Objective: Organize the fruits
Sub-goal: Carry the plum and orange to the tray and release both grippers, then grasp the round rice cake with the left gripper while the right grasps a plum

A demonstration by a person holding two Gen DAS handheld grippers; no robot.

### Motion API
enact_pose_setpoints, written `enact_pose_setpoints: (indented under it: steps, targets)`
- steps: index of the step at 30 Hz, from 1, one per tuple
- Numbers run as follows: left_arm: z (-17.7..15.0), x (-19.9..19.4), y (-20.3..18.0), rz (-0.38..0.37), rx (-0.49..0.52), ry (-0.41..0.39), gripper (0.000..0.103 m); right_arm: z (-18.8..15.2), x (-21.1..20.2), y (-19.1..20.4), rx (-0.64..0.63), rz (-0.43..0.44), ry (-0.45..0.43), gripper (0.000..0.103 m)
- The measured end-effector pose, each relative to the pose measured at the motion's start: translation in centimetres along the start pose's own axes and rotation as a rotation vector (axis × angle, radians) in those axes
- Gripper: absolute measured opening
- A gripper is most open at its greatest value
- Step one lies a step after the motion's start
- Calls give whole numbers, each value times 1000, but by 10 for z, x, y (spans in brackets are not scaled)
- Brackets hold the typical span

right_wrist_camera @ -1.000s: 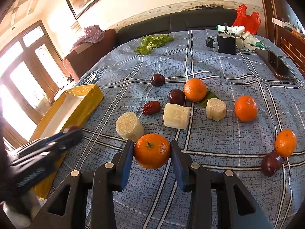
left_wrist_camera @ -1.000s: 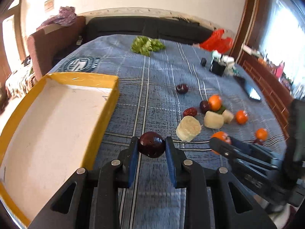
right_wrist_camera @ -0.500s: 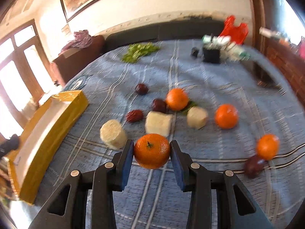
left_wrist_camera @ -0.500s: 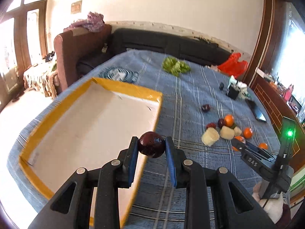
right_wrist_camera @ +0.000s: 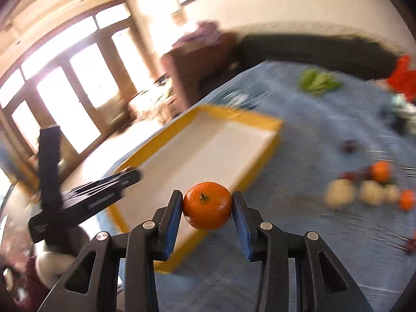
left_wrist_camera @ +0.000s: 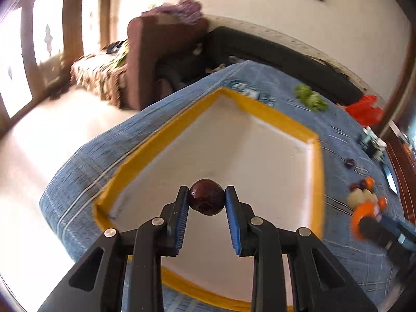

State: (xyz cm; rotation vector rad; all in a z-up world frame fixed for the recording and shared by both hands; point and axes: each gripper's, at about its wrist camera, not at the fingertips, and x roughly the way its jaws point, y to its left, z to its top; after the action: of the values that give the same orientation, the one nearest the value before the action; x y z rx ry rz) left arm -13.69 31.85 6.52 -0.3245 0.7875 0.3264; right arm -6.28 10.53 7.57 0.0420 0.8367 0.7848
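My left gripper (left_wrist_camera: 206, 201) is shut on a dark red plum (left_wrist_camera: 206, 197) and holds it above the white inside of the yellow-rimmed tray (left_wrist_camera: 273, 119). My right gripper (right_wrist_camera: 207, 205) is shut on an orange mandarin (right_wrist_camera: 207, 205), held above the near right edge of the same tray (right_wrist_camera: 260, 121). In the left wrist view the right gripper (left_wrist_camera: 374, 231) shows at the right with its mandarin. In the right wrist view the left gripper (right_wrist_camera: 130, 176) reaches over the tray from the left. Several fruits (right_wrist_camera: 369, 189) lie on the blue cloth to the right.
The blue checked cloth (left_wrist_camera: 351, 254) covers the table. Green leaves (right_wrist_camera: 318, 82) and a red bag (right_wrist_camera: 403, 78) lie at the far side. A brown armchair (left_wrist_camera: 161, 52) and a black sofa (left_wrist_camera: 273, 52) stand beyond. Small dark items (left_wrist_camera: 371, 145) sit at the far right.
Both grippers have swung left, away from the fruit pile and toward the tray. The left one now holds its plum over the tray's inside. Both stay shut on their fruit.
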Motion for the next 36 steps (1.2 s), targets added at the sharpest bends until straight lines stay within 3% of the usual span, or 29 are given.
enact_pose_setpoints:
  steps: [4,10,12,14,18,22,29,36]
  targets:
    - [2,11,21,26,-45,26,28,-5,52,36,-74,37,103,43]
    - [3,20,41,5,-102,59,29,-21,99,68,-154,27,191,43]
    - [4,18,46,-5,-121,58,34,-22,109,72,-170,26,211,44]
    - [6,19,51,-16,-148,62,49,-24,113,76,-189,17,216,44]
    - [6,4,53,-41,-196,41,60,-24,105,75,-188,19,189,51]
    - [8,-16,43,-43,-174,-19,73,-24,85,68,-150,24,128,55]
    - [5,-44,12,-147,-161,-51,74,-30,40,39,-55,2,44,55]
    - [-7,-43,-32,-231,-106,60,74,-44,-2,-19,61,-84,-7,56]
